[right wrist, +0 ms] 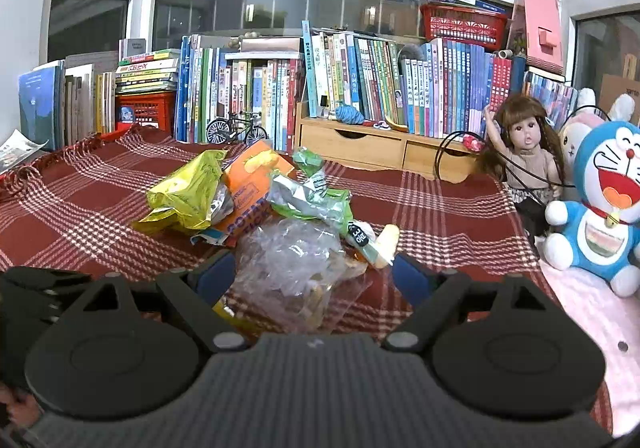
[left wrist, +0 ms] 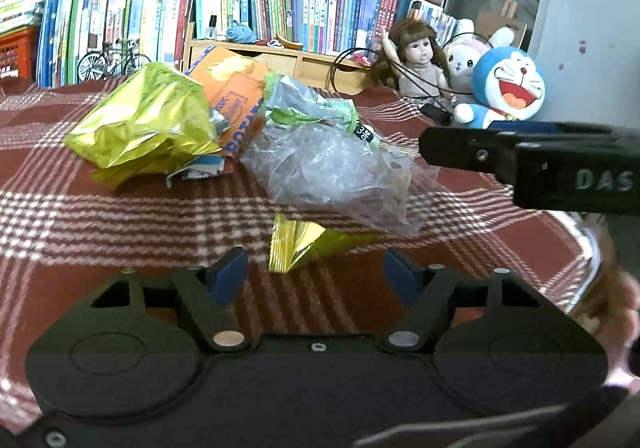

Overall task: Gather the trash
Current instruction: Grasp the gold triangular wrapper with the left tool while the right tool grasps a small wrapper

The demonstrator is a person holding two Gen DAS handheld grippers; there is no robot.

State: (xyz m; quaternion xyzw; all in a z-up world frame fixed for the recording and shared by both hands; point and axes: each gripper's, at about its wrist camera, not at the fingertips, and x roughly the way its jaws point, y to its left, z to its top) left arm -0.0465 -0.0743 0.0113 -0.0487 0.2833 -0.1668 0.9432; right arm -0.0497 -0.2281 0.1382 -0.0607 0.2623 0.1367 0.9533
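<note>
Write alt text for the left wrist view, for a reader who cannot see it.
A heap of snack wrappers lies on a red plaid tablecloth, with a small gold wrapper nearest the open left gripper. The right gripper reaches in from the right; books and toys line the back.

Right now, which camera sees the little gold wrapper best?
The left wrist view: the gold wrapper lies whole on the cloth, in front of the open jaws. The right wrist view shows only a yellow sliver behind its finger.

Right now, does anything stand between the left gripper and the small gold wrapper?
Nothing visible. The small gold wrapper lies on the checked cloth just ahead of the open left gripper; the clear plastic bag lies beyond it.
</note>
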